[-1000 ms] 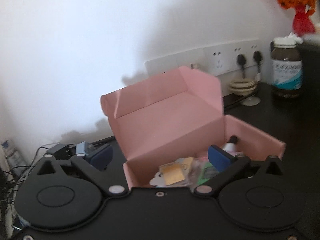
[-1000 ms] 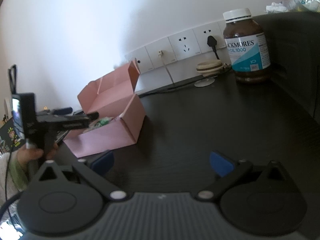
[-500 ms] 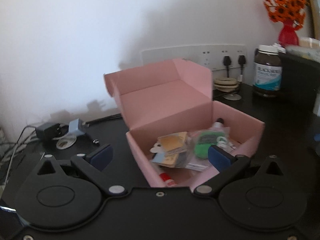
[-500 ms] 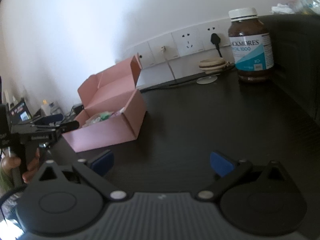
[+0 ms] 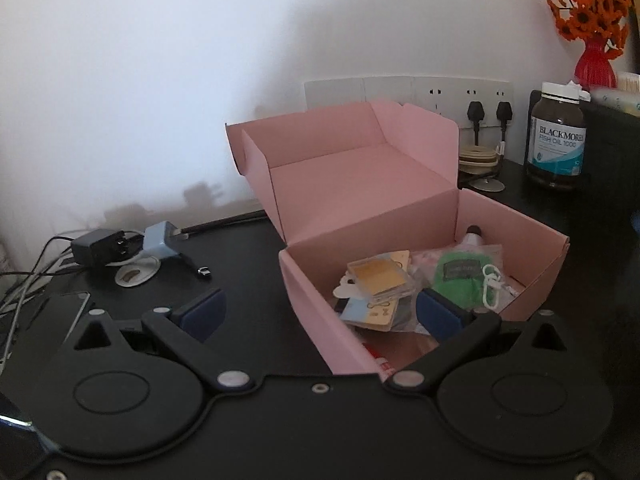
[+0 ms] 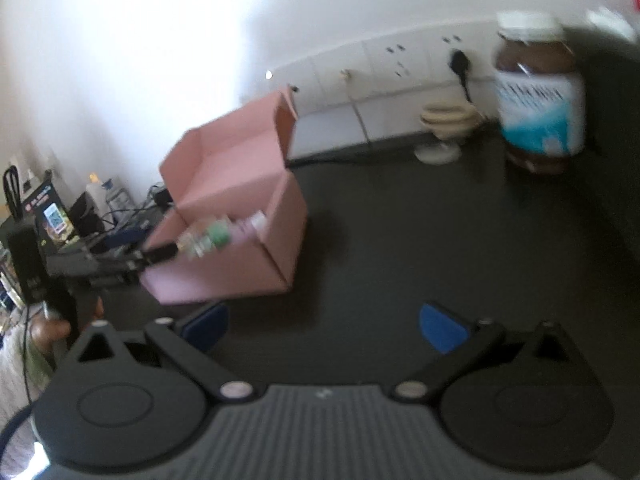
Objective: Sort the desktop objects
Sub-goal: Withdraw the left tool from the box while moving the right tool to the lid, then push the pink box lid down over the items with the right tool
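- The left hand-held gripper point(image 5: 320, 314) hangs at the lower centre of the left wrist view, jaws spread wide and holding nothing, with the near wall of the pink box point(image 5: 308, 300) between its two blue pads.
- The box sits open at centre frame on the dark surface point(image 5: 248, 264), its lid standing up behind; inside lie a yellow card case point(image 5: 378, 278), a green pouch point(image 5: 460, 280) with a white clip, and other small items too jumbled to name.
- The right hand-held gripper point(image 6: 324, 326), likewise open and empty, hovers over bare surface at the lower centre of its blurred view, well apart from the box.
- Risk: with one pad inside and one outside, a careless squeeze by the left gripper would likely pinch the thin card wall, crease it or drag the light box.
- Risk: the bagged pouch looks slippery; a shallow bite could let it slide out.
- Chargers and cables point(image 5: 100, 248) at left of frame could snag a sweeping move.
- The brown supplement bottle point(image 5: 556, 144) at right looks tall enough to tip if clipped.
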